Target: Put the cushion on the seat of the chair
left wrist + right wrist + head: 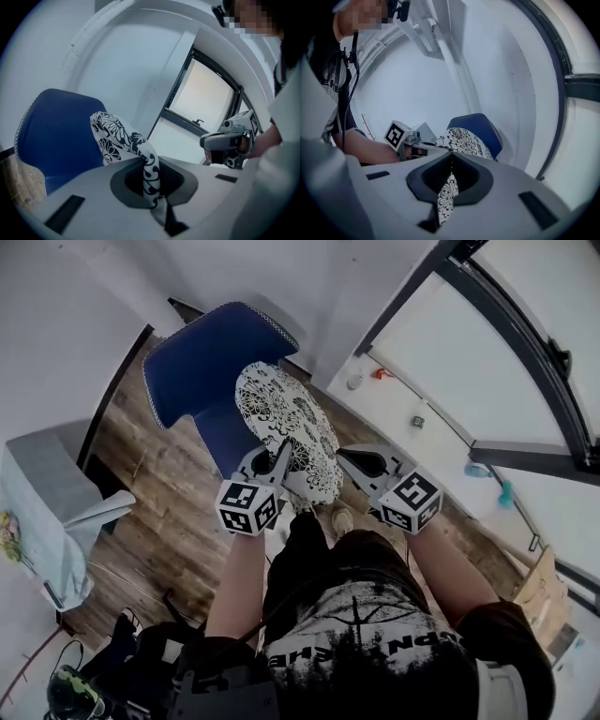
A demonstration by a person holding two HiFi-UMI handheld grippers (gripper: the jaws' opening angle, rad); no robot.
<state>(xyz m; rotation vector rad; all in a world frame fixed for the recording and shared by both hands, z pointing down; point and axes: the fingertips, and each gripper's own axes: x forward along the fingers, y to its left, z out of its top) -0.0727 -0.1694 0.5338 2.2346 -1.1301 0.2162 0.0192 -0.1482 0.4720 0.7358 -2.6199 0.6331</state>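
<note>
A round white cushion [286, 427] with a black flower print hangs in the air over the blue chair [202, 367], tilted with its far edge raised. My left gripper [279, 457] is shut on the cushion's near left edge, and my right gripper [343, 457] is shut on its near right edge. In the left gripper view the cushion [119, 138] runs out from between the jaws toward the blue chair [56, 136]. In the right gripper view a fold of the cushion [446, 199] sits pinched between the jaws, with the rest of it [466, 140] in front of the chair's back [480, 124].
A grey armchair [56, 493] stands to the left on the wooden floor [159, 521]. A white sill [422, 418] with small items runs under the dark-framed window [525, 324] at right. Bags lie on the floor at bottom left [103, 671]. My own legs are right below the grippers.
</note>
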